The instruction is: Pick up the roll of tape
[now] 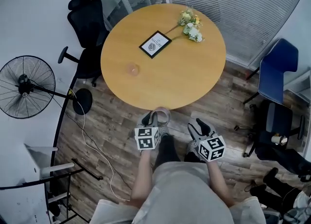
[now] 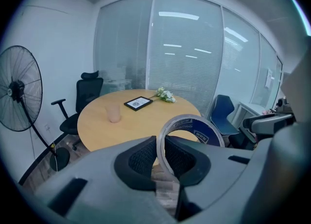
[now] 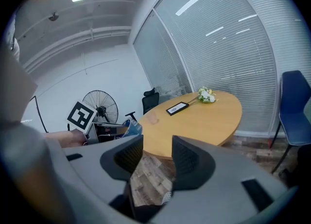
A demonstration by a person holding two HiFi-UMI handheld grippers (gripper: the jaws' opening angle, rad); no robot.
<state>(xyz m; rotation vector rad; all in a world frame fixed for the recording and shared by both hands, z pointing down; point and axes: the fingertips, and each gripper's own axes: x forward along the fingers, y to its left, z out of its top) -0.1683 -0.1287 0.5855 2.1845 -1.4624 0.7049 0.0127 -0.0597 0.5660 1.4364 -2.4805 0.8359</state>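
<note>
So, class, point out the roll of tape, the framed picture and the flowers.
roll of tape [image 2: 206,134], left gripper view, on the ring's blue inner wall
framed picture [image 1: 155,43], head view, on its middle
flowers [image 1: 193,30], head view, on the white blooms

Head view: round table [image 1: 180,72] is seen steeply from above, at 12 o'clock. In both gripper views it is viewed low, from nearby. Table and fan [image 1: 24,87] are shared by all.
</note>
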